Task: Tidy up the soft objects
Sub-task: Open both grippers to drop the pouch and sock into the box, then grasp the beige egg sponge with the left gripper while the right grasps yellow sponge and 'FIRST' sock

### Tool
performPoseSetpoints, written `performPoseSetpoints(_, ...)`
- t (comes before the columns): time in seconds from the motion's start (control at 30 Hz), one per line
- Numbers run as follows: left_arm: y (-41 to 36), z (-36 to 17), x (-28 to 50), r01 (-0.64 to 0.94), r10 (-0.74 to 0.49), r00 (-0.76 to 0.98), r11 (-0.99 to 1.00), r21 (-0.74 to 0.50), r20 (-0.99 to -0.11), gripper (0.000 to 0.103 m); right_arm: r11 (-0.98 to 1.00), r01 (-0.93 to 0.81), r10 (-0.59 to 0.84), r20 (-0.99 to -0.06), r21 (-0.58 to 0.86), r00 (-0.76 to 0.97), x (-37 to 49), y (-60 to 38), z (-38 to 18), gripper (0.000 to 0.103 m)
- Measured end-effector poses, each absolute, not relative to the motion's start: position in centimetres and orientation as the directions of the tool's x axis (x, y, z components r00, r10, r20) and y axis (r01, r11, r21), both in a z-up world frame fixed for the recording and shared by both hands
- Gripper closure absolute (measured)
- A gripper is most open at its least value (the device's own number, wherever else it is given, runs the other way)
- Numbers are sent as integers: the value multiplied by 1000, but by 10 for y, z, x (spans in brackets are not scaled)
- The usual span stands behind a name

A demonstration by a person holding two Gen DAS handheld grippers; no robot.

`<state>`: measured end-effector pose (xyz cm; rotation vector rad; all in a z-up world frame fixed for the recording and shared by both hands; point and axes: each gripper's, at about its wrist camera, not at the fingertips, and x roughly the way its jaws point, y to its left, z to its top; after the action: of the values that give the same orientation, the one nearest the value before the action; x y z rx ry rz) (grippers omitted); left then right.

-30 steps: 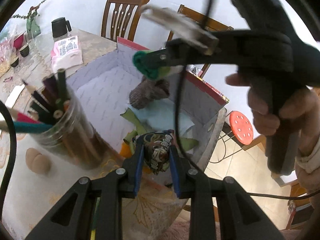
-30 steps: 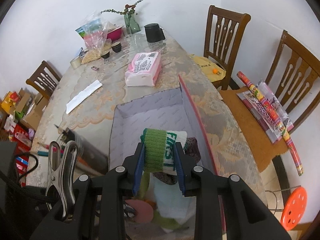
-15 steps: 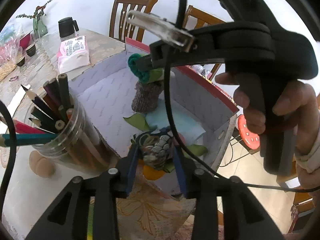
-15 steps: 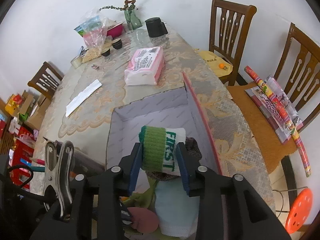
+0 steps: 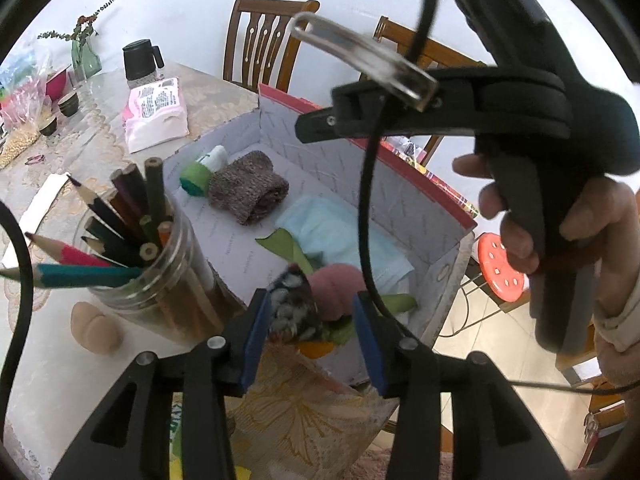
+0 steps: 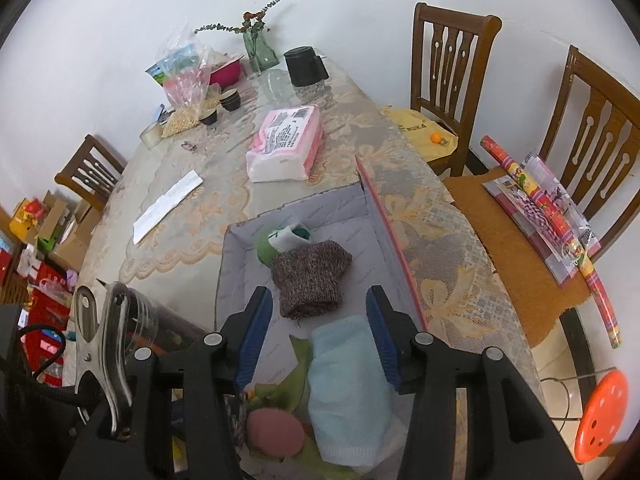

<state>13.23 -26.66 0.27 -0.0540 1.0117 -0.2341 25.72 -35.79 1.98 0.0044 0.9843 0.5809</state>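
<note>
The cardboard box, white-lined with a red outer edge, sits on the tabletop and holds the soft things. At its far end lies a rolled green-and-white sock, touching a rolled brown-grey knit sock. Nearer lie a folded pale blue cloth and a pink sponge ball. The right gripper hangs over the box, jaws just opened, nothing between them. The left gripper has been opening; a dark patterned pouch sits loose between its pads at the box's near end.
</note>
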Motion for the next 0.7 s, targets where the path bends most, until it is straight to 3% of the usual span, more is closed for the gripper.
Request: performPoseSetpoints(0.7, -211, 29, 109, 127, -215, 552, 977, -174, -806, 58, 893, -359, 423, -776, 271, 467, 197, -371, 36, 53)
